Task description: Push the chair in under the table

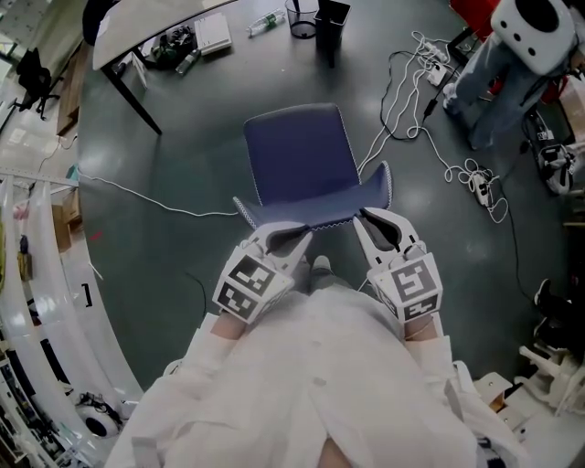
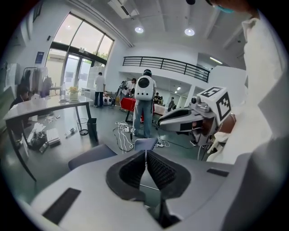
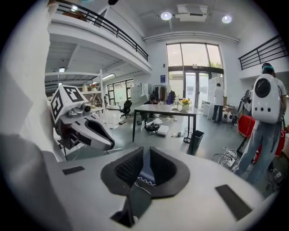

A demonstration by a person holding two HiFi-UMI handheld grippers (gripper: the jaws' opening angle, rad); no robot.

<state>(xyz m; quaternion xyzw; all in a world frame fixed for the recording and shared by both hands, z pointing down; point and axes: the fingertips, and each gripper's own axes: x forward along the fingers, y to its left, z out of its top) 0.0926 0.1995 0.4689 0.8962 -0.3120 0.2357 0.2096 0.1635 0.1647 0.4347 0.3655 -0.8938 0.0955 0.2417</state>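
The blue chair stands on the dark floor with its seat facing the pale table at the far left. Its backrest edge, trimmed in white stitching, is nearest me. My left gripper is shut at that edge left of centre; in the left gripper view only a thin pale strip shows between the pads, with the seat beyond. My right gripper is shut on the same edge further right. In the right gripper view blue stitched fabric sits between its pads, and the table stands ahead.
White cables and power strips sprawl over the floor right of the chair. A person with a white backpack stands at the far right. Two bins stand beyond the chair, and clutter lies under the table. A thin cable crosses the floor at left.
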